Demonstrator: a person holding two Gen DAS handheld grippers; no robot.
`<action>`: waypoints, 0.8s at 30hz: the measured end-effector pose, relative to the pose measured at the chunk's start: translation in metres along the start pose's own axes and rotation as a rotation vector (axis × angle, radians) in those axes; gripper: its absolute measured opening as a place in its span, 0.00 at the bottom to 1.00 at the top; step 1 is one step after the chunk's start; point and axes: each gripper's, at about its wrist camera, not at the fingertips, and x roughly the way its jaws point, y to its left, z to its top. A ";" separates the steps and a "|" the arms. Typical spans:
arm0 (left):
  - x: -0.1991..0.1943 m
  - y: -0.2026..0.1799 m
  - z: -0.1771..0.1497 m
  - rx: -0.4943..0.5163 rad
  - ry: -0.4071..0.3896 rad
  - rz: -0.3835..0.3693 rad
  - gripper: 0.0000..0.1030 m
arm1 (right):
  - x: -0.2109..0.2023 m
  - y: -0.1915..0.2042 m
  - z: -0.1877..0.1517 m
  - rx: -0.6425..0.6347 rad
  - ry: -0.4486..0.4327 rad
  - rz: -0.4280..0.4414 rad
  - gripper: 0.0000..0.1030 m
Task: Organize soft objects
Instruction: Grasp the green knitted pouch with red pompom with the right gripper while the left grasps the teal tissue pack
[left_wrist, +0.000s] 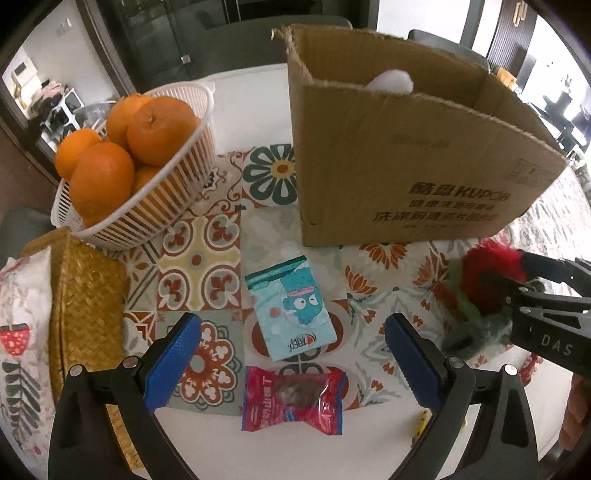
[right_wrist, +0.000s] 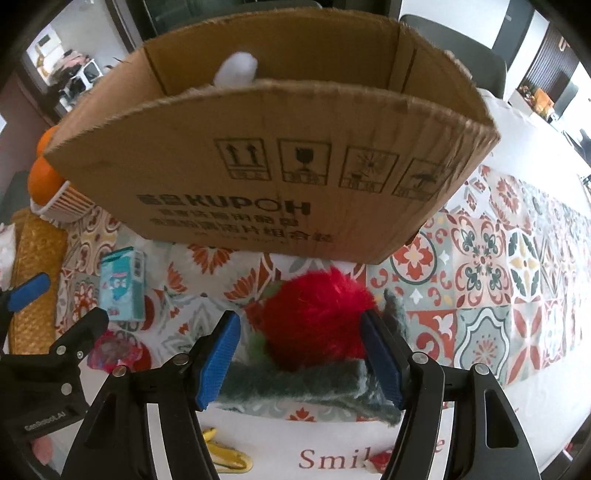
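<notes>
The right claw (right_wrist: 300, 354) stands open around the red plush toy (right_wrist: 317, 317), which lies on the bench (right_wrist: 517, 314) before the cardboard box (right_wrist: 258, 177). Close on the red body, not the green leaves, then lift clear of the rim. The left claw (left_wrist: 291, 365) hangs open, empty

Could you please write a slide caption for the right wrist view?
Right claw open around a red plush toy, before the cardboard box.
</notes>
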 end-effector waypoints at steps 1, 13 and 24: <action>0.003 0.000 0.000 -0.003 0.006 0.000 0.98 | 0.003 0.000 0.000 -0.003 0.006 -0.003 0.66; 0.048 0.005 -0.002 -0.054 0.095 -0.026 0.91 | 0.034 0.004 0.001 -0.039 0.053 -0.053 0.66; 0.079 0.005 0.004 -0.120 0.150 -0.053 0.66 | 0.049 0.009 0.003 -0.055 0.051 -0.100 0.60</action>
